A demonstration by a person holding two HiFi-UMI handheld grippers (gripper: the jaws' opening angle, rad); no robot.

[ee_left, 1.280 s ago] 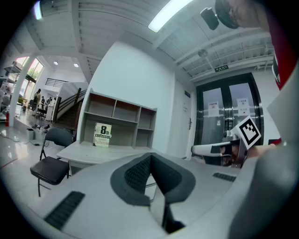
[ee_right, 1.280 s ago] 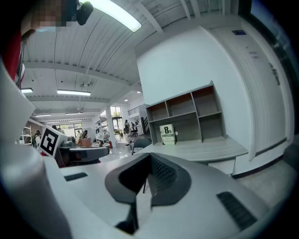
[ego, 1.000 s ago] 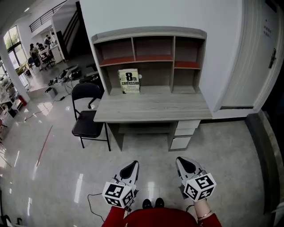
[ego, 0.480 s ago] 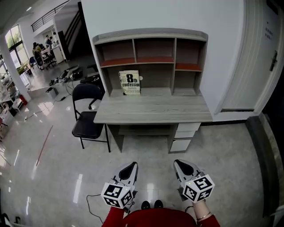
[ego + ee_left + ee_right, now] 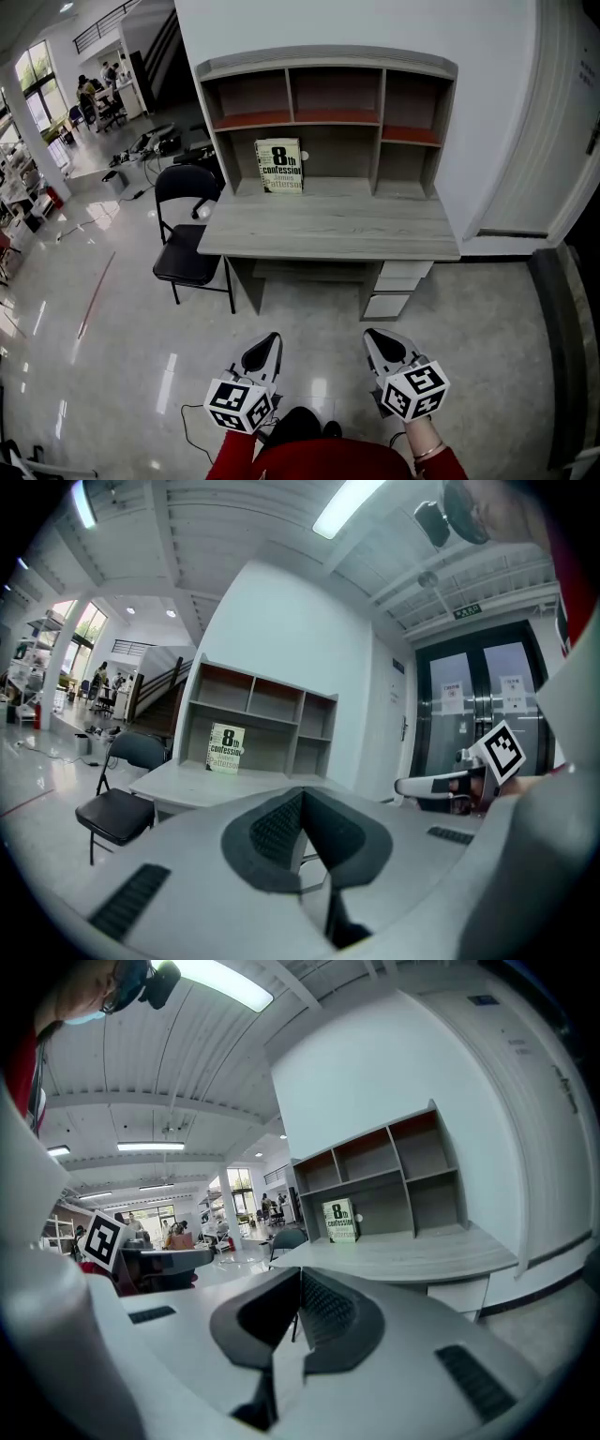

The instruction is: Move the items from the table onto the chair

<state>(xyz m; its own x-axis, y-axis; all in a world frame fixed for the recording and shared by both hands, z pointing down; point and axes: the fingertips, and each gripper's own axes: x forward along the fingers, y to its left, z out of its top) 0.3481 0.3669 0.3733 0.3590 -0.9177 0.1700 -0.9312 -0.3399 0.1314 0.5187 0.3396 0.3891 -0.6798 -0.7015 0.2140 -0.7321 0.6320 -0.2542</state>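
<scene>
A book (image 5: 279, 166) with a pale cover stands upright at the back of the grey wooden desk (image 5: 328, 228), leaning against the hutch; it also shows as the book (image 5: 225, 748) in the left gripper view and the book (image 5: 339, 1220) in the right gripper view. A black folding chair (image 5: 185, 246) stands at the desk's left end. My left gripper (image 5: 262, 351) and right gripper (image 5: 381, 347) hang side by side over the floor, well short of the desk. Both are shut with nothing between the jaws.
The desk has a shelf hutch (image 5: 323, 103) on top and drawers (image 5: 394, 281) at the lower right. A door (image 5: 562, 141) is on the right wall. A cable (image 5: 187, 422) trails on the glossy floor by my left side. Far left, people sit among other furniture.
The view has moved a little closer to the desk and shifted, so desk and chair sit slightly higher and larger. Both grippers stay shut in the same low position.
</scene>
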